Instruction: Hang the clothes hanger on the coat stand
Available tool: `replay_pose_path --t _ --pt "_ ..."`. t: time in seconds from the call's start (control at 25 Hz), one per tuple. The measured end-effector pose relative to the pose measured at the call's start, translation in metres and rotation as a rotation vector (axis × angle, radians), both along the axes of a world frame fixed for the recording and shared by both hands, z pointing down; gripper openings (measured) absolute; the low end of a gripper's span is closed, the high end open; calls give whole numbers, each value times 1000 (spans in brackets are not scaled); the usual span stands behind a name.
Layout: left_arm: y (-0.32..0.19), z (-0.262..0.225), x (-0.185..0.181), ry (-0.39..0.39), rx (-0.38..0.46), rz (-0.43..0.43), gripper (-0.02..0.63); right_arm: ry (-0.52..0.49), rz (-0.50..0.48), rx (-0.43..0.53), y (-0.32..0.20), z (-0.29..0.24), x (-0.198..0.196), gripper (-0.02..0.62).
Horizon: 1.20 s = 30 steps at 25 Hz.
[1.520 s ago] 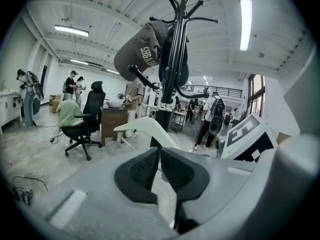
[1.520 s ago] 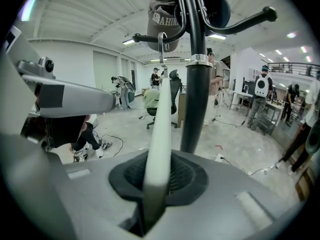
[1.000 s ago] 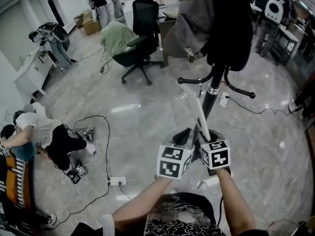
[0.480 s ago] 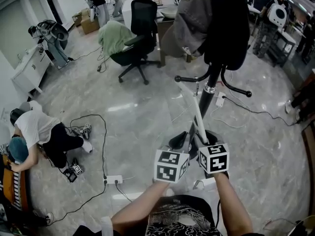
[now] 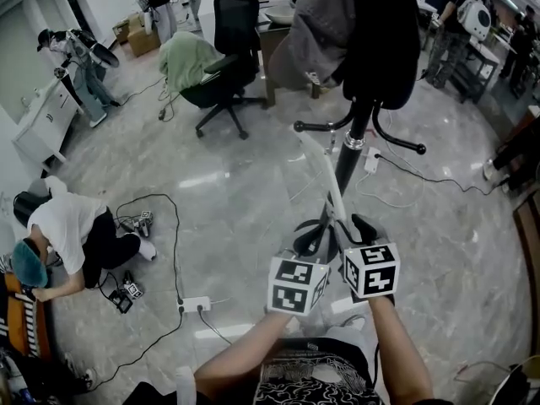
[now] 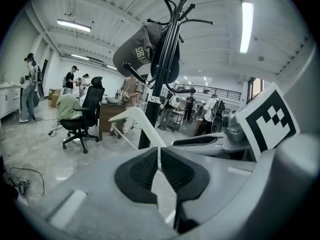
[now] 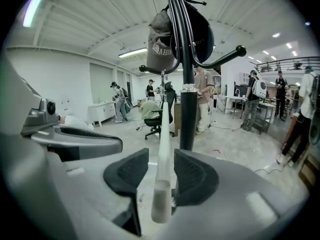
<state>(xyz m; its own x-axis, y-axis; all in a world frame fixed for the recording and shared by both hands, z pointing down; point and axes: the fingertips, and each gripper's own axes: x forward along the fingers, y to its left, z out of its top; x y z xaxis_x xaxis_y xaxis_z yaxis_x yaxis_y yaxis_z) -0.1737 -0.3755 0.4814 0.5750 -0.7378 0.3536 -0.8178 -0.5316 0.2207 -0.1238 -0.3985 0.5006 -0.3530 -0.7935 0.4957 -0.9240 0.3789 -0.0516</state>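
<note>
Caller: Clothes hanger (image 5: 325,175) position?
Spotter: White, slanting up from both grippers toward the black coat stand (image 5: 349,150), its upper end near a lower hook. I cannot tell whether they touch.
Caller: Left gripper (image 6: 158,156)?
Spotter: Jaws closed on the clothes hanger's thin edge.
Caller: Right gripper (image 7: 161,165)?
Spotter: Jaws opening. The clothes hanger's arm stands between them with a gap on each side, pads off it.
Caller: What's on the stand?
Spotter: A grey cap (image 5: 319,36) and a dark garment (image 5: 386,32), up high.
</note>
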Motion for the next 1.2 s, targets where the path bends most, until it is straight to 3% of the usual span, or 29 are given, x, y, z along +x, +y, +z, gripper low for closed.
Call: replay_pose_path --t 0.32,1.2 --pt "5 -14 3 9 35 -9 8 -13 0 79 16 -30 -1 132" --pt "48 -65 51 -18 111 -118 6 -78 -173 173 73 -90 40 17"
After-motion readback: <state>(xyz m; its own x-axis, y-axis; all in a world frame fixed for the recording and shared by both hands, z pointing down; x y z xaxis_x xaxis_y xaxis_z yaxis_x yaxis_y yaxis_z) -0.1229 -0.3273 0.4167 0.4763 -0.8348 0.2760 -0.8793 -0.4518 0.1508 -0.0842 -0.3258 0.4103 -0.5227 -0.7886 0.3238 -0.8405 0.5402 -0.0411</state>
